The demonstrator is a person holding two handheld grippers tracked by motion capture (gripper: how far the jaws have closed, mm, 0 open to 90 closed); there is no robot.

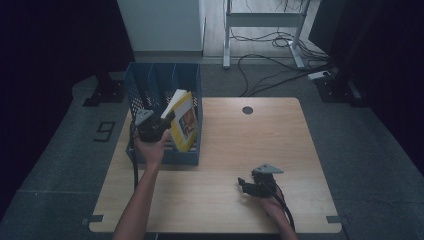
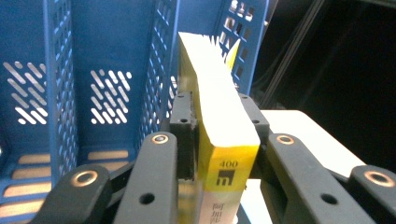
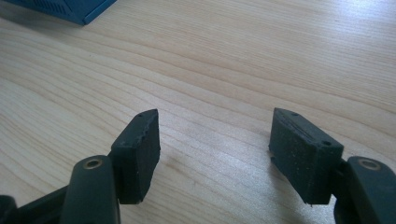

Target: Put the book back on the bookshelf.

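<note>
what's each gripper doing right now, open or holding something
left gripper: shut on the thick yellow paperback book, at the blue plastic file rack.
right gripper: open, holding nothing, over the light wooden table.

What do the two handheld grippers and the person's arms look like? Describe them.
The left gripper and right gripper are black, each topped by a grey three-cornered plate and trailing a black cable. Their black jaw arms carry brass-ringed screw holes and end in blocky, matte black pads, chipped at the edges. The forearms are bare, with no sleeve in sight.
</note>
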